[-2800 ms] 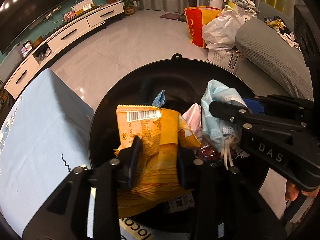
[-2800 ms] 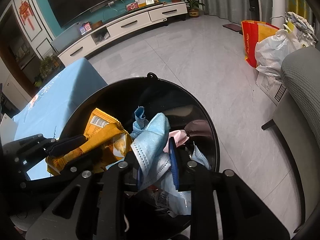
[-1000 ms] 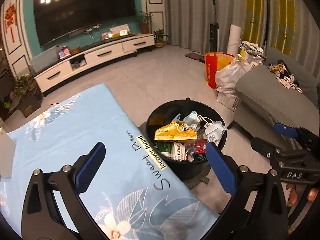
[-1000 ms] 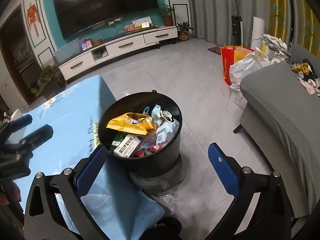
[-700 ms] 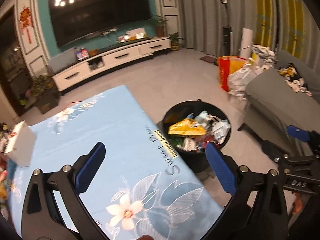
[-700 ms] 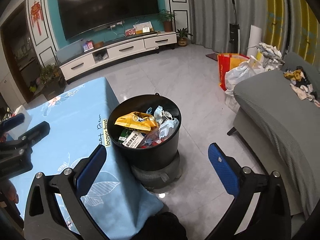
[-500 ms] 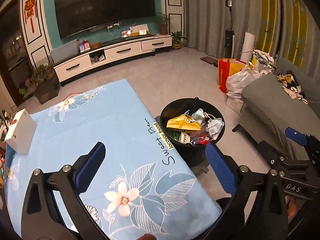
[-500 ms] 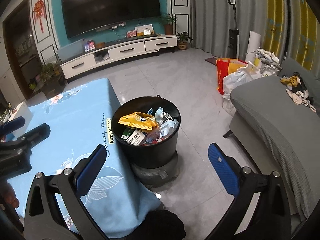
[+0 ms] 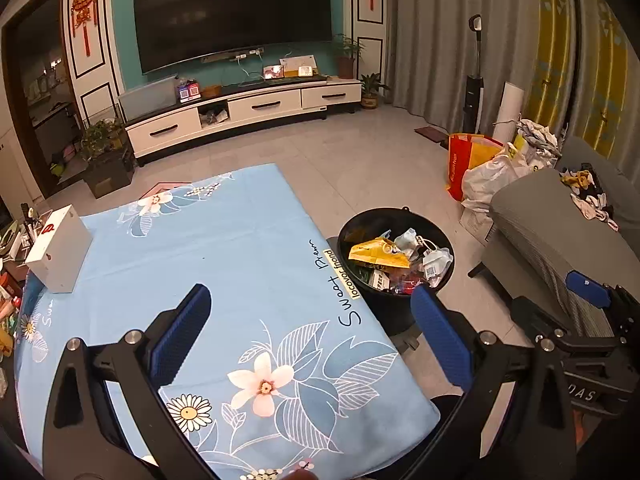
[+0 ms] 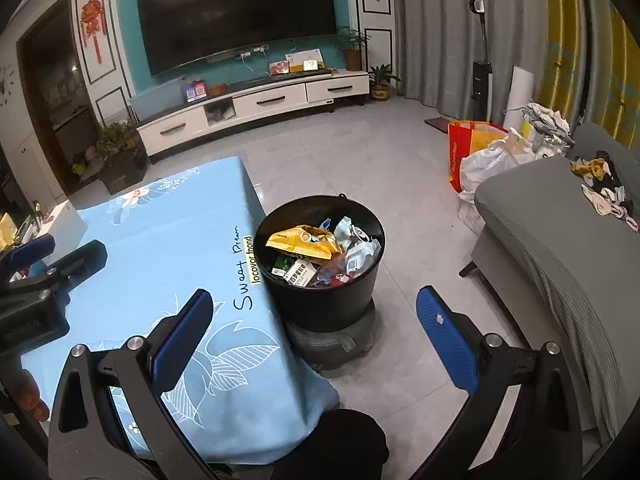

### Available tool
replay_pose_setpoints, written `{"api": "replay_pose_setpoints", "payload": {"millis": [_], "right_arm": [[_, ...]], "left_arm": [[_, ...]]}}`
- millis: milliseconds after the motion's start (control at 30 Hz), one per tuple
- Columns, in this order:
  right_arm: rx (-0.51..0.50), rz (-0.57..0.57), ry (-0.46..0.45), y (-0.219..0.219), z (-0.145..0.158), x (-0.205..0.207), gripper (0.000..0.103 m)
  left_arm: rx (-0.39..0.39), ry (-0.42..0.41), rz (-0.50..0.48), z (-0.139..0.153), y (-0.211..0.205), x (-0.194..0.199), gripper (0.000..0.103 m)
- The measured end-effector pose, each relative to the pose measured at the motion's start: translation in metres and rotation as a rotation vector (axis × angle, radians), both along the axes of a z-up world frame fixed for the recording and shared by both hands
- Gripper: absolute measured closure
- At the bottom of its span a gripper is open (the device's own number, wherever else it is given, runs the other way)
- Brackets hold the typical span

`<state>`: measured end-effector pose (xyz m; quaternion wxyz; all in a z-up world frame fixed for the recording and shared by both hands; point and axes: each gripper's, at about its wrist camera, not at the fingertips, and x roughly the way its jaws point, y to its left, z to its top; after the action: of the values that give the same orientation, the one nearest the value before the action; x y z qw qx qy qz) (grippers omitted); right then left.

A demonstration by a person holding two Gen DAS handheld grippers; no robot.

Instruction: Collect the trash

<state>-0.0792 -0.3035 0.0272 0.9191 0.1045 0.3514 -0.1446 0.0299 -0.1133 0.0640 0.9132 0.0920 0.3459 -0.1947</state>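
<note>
A black round bin (image 9: 362, 226) (image 10: 320, 304) stands on the floor by the table's right edge. It holds a yellow snack wrapper (image 9: 376, 254) (image 10: 302, 242), blue face masks (image 10: 346, 230) and other packets. My left gripper (image 9: 310, 330) is open and empty, raised over the blue flowered tablecloth (image 9: 200, 248). My right gripper (image 10: 312, 332) is open and empty, above and in front of the bin. The right gripper also shows at the right edge of the left wrist view (image 9: 588, 284), the left one at the left edge of the right wrist view (image 10: 48, 256).
A white box (image 9: 60, 248) sits at the table's far left corner. A grey sofa (image 10: 560, 240) stands to the right, with bags (image 10: 492, 152) beyond it. A TV cabinet (image 9: 248, 110) lines the far wall. Tiled floor lies between.
Both grippers let go of the wrapper and mask over the bin, opened wide, and pulled back and up. The bin now sits farther away.
</note>
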Motion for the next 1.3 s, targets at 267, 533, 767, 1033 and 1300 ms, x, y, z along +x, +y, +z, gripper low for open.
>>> {"api": "replay_pose_setpoints", "payload": {"millis": [267, 533, 767, 1033, 1300], "right_arm": [[-0.012, 0.002, 0.009, 0.0035, -0.0042, 0.0036, 0.004], [-0.012, 0.007, 0.014, 0.0056, -0.0047, 0.0073, 0.004], [-0.016, 0.005, 0.011, 0.0050, -0.0046, 0.0079, 0.004], [-0.020, 0.005, 0.009, 0.0026, -0.0037, 0.0093, 0.004], [-0.016, 0.002, 0.011, 0.0021, -0.0031, 0.0102, 0.004]], "left_arm": [[0.023, -0.005, 0.020, -0.0006, 0.0040, -0.0038, 0.003], [0.038, -0.004, 0.033, -0.0024, 0.0047, -0.0006, 0.003], [0.046, 0.004, 0.039, -0.0039, 0.0026, 0.0029, 0.003], [0.052, 0.000, 0.041, -0.0047, 0.0026, 0.0031, 0.003], [0.052, 0.007, 0.046, -0.0044, 0.0026, 0.0061, 0.003]]}}
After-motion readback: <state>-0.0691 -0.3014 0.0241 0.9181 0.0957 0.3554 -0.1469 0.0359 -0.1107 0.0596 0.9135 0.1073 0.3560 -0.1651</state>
